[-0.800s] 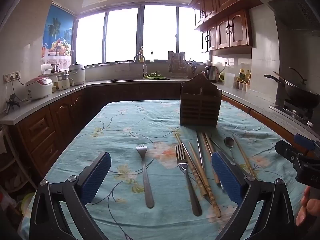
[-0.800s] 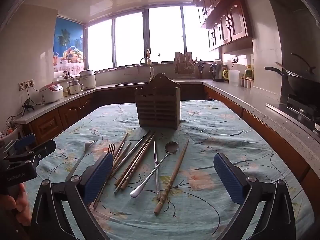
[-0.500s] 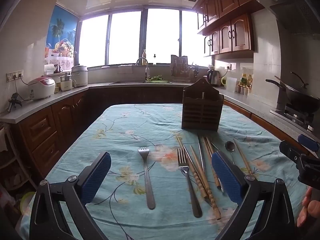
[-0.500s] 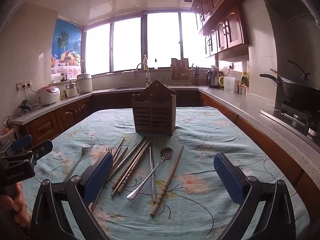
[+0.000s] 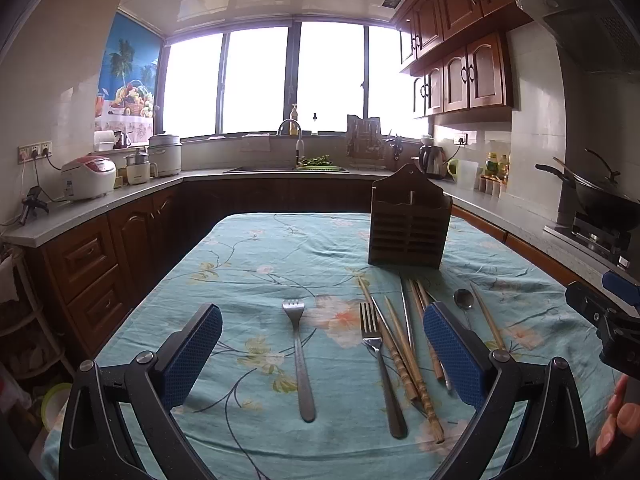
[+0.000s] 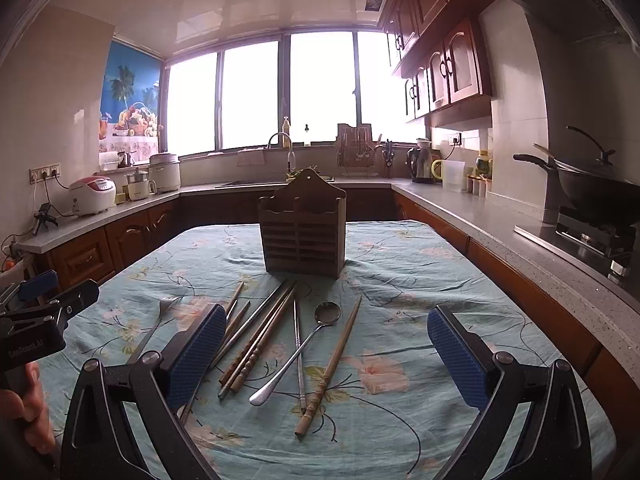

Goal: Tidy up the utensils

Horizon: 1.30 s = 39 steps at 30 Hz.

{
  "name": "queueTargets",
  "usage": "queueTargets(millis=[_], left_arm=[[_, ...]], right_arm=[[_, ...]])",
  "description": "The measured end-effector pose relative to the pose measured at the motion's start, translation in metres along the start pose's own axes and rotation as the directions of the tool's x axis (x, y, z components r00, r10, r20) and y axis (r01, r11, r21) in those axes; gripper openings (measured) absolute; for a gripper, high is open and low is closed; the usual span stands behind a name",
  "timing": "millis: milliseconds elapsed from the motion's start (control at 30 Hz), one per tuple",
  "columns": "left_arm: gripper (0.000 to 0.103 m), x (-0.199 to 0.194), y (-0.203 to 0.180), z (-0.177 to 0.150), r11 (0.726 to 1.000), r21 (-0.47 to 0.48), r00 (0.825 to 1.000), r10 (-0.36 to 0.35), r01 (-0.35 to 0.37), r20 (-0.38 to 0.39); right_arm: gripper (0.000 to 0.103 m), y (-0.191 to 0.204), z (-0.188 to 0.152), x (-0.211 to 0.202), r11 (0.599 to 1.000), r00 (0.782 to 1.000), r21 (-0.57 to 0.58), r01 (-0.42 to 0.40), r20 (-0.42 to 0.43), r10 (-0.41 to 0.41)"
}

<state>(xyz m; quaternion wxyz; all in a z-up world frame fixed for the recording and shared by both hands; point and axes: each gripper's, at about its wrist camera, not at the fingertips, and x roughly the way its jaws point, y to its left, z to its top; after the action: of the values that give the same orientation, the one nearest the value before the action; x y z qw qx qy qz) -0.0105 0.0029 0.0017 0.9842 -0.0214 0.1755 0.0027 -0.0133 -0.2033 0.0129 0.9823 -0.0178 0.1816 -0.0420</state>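
A brown slatted wooden utensil holder (image 5: pixel 409 226) (image 6: pixel 303 232) stands upright on the floral tablecloth. In front of it lie two forks (image 5: pixel 299 356) (image 5: pixel 380 368), several wooden and metal chopsticks (image 5: pixel 404 354) (image 6: pixel 260 332) and a metal spoon (image 6: pixel 304 352) (image 5: pixel 463 299). My left gripper (image 5: pixel 322 354) is open above the near edge, with the left fork between its fingers in view. My right gripper (image 6: pixel 326 354) is open above the chopsticks and spoon. Neither holds anything.
The table (image 5: pixel 260 248) has kitchen counters on three sides. A rice cooker (image 5: pixel 88 176) stands on the left, a sink with tap (image 5: pixel 290 148) at the back, a wok on a stove (image 6: pixel 592 192) on the right. The other gripper shows at each view's edge (image 5: pixel 608 320) (image 6: pixel 40 320).
Both views have tilted up and drawn back slightly; the utensils sit a little lower in frame. Nothing on the table has moved. Both grippers stay open.
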Motion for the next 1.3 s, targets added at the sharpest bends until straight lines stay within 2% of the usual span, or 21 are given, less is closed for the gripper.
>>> queueTargets(millis=[1300], left_arm=[[0.101, -0.0050, -0.0010, 0.0011, 1.000, 0.017, 1.000, 0.008, -0.008, 0.026]], right_arm=[[0.101, 0.0021, 0.0004, -0.0011, 1.000, 1.000, 0.012, -0.022, 0.020, 0.022]])
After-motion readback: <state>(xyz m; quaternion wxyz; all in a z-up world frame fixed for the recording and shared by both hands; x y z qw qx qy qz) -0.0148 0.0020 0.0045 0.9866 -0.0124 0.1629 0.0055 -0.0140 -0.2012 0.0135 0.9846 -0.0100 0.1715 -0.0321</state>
